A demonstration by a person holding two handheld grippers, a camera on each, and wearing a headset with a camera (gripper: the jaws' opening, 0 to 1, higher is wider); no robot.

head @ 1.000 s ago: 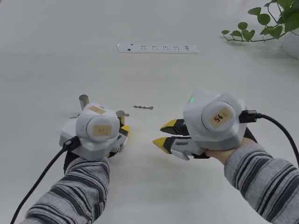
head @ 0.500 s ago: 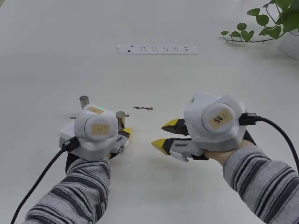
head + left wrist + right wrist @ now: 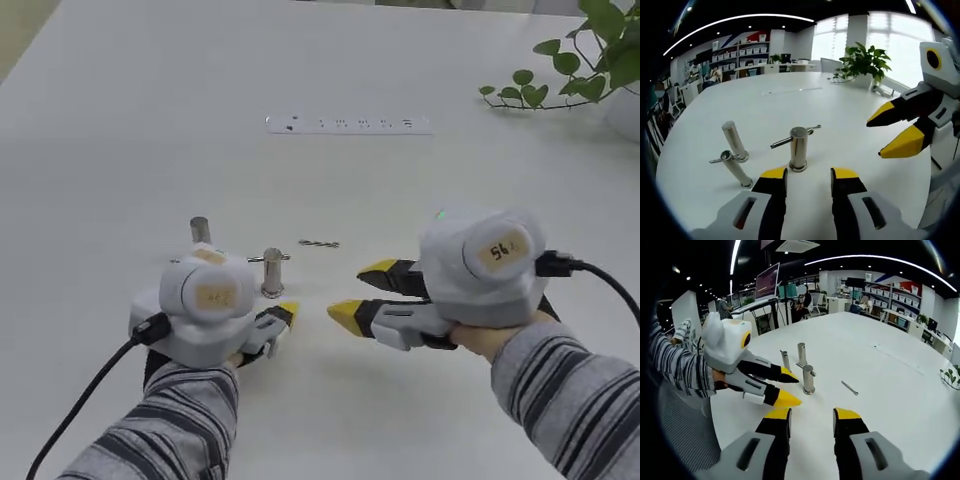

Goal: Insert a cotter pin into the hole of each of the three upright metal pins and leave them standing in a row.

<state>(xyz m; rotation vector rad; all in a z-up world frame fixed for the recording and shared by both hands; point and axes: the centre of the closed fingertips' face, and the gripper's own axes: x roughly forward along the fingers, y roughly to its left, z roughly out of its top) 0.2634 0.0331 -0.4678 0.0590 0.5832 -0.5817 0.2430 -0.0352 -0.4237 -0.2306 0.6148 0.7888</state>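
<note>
Three metal pins stand on the white table. The nearest pin (image 3: 799, 148) (image 3: 272, 272) (image 3: 809, 379) has a cotter pin through its top. A second pin (image 3: 736, 169) also carries a cotter pin, and the third pin (image 3: 734, 141) (image 3: 200, 230) looks bare. A loose cotter pin (image 3: 319, 243) (image 3: 850, 387) lies beyond them. My left gripper (image 3: 809, 175) (image 3: 281, 317) is open just short of the nearest pin, holding nothing. My right gripper (image 3: 812, 415) (image 3: 362, 290) is open and empty, pointing left toward the left gripper's tips.
A white power strip (image 3: 348, 124) lies at the back of the table. A potted plant (image 3: 590, 50) trails at the far right corner. Cables run from both grippers toward me.
My left gripper has drawn back from the nearest pin, which now stands free in front of it. The right gripper has stayed open at about the same place. The head camera shifted.
</note>
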